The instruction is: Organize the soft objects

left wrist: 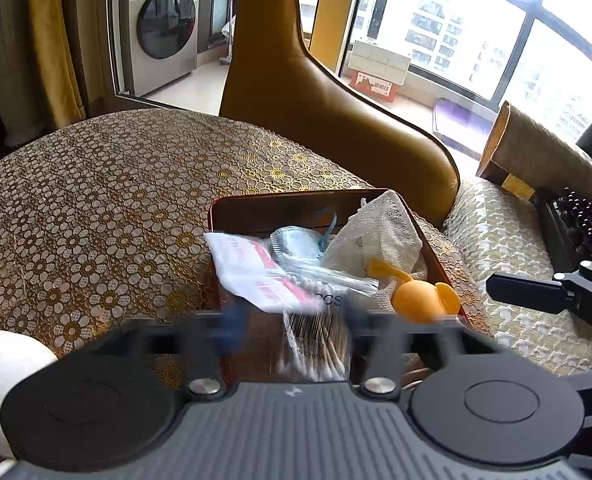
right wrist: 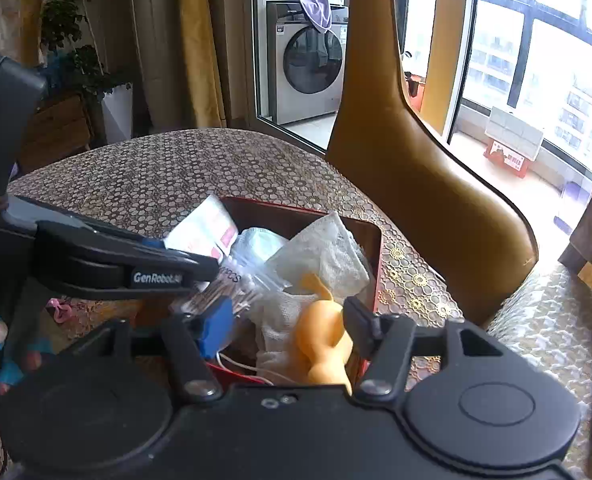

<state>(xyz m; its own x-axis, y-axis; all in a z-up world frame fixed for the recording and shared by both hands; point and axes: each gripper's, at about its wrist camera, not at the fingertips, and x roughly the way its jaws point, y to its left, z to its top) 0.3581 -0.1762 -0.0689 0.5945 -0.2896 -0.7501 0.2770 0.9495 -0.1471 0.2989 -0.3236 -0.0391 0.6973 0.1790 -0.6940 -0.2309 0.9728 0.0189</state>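
A dark red tray point(left wrist: 256, 204) point(right wrist: 371, 248) on the patterned table holds a white-and-red packet point(left wrist: 252, 268) point(right wrist: 204, 226), a blue face mask point(left wrist: 296, 242) point(right wrist: 262, 244), a white mesh cloth point(left wrist: 379, 232) point(right wrist: 323, 252), a bag of cotton swabs point(left wrist: 315, 344) point(right wrist: 232, 288) and an orange rubber toy point(left wrist: 423, 296) point(right wrist: 319, 340). My left gripper point(left wrist: 288, 320) is open over the tray's near side, its fingers either side of the swab bag; it also shows in the right wrist view point(right wrist: 208, 268). My right gripper point(right wrist: 284, 328) is open around the orange toy, not clamped on it.
A mustard leather chair point(left wrist: 315, 92) point(right wrist: 415, 184) stands behind the tray. A white roll point(left wrist: 4, 364) lies at the table's near left. A pink item point(right wrist: 60, 310) lies left of the tray. A cushioned seat point(left wrist: 507, 264) with a dark beaded object point(left wrist: 579, 224) is on the right.
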